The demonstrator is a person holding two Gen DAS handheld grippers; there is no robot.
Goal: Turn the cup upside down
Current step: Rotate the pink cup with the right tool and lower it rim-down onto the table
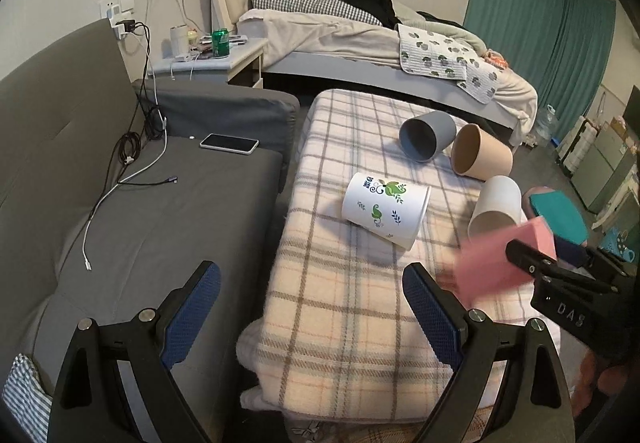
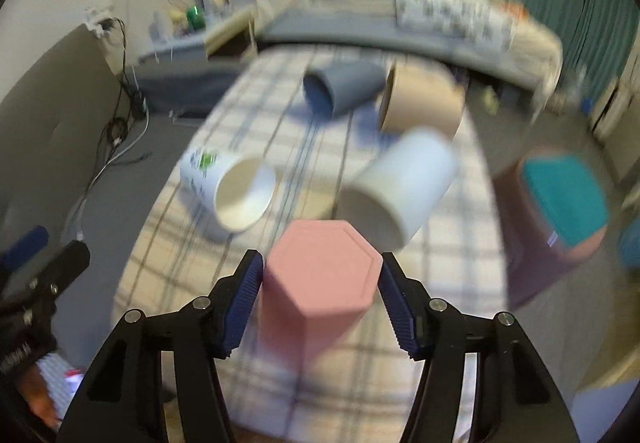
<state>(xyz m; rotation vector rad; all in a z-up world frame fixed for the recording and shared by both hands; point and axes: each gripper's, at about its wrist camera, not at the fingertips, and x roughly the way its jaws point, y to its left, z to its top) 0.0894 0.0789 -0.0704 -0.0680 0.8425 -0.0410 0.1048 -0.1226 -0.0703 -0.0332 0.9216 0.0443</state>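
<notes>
Plaid cloth covers the surface (image 1: 352,307), above which the pink cup (image 2: 320,275) hangs bottom-up, clamped between the right tongs (image 2: 320,299) at its near right edge. Just beyond it lie four cups on their sides: white (image 2: 396,187), printed (image 1: 384,209), tan (image 1: 480,157) and grey (image 1: 426,135). The left tongs (image 1: 312,307) are spread wide, gripping nothing, over the gap beside the sofa (image 1: 160,211).

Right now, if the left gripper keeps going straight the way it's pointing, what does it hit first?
Probably the plaid blanket itself: the open left gripper aims down at bare cloth, short of the floral white cup lying on its side. Depth is uncertain.
</notes>
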